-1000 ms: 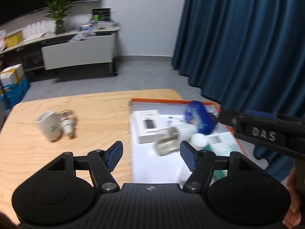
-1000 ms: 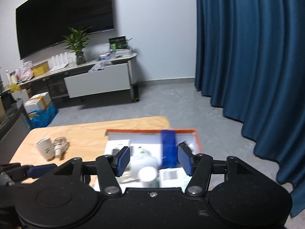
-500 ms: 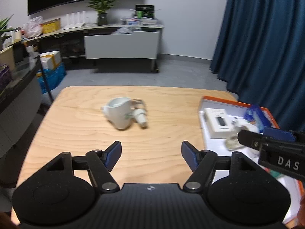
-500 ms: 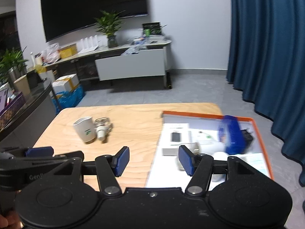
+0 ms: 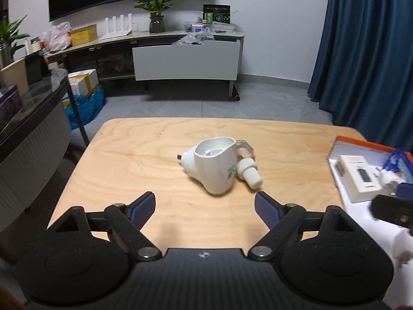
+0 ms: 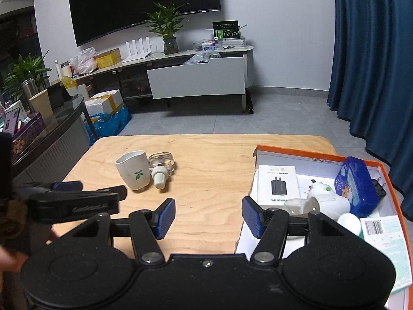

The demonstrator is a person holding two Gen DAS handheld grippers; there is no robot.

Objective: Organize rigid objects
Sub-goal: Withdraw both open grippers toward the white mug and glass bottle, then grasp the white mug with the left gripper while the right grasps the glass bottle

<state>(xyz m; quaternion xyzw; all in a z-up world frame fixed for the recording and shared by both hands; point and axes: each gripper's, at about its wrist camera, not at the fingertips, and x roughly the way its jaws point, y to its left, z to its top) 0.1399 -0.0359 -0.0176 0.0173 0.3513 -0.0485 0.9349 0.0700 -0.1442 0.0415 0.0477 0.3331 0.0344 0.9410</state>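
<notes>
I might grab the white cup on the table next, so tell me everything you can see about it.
The white cup looks like smooth glossy plastic or ceramic, with a rounded, slightly squarish open mouth, no visible handle, and a small green leaf logo on its side. It stands upright on the wooden table; its tilt in the left wrist view looks like fisheye distortion. A clear bottle with a white ribbed cap lies right beside it, apparently touching. Something white pokes out behind it. Neither gripper touches it.
</notes>
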